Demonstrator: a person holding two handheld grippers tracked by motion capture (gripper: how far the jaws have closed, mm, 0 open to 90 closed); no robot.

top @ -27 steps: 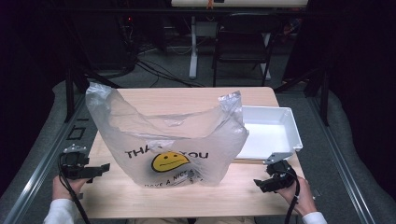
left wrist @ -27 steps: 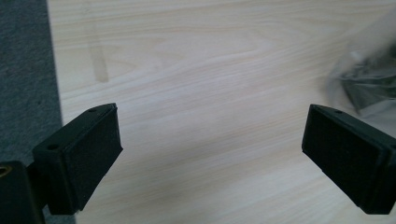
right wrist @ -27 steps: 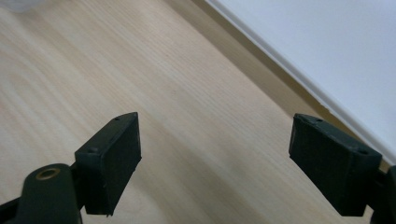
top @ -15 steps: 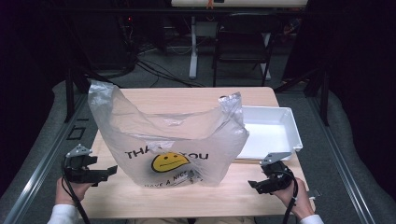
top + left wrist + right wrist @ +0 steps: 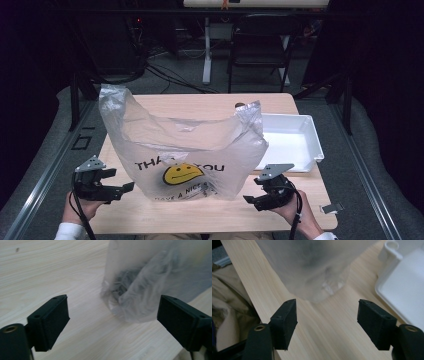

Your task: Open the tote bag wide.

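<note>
Flanking the plastic bag [image 5: 190, 150], left gripper [image 5: 125, 188] and right gripper [image 5: 250, 201], level, jaws wide, empty.

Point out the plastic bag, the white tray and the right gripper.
plastic bag [image 5: 182, 172]: high view, on the yellow smiley print on its front.
white tray [image 5: 287, 142]: high view, on its bare floor.
right gripper [image 5: 248, 199]: high view, midway between its open fingertips.

A translucent plastic bag [image 5: 185, 150] is standing upright in the middle of the wooden table, its mouth gaping open at the top and its two handles sticking up at the far corners. A yellow smiley face and dark lettering are showing on its near side. Its crumpled bottom corners are resting on the tabletop.
</note>
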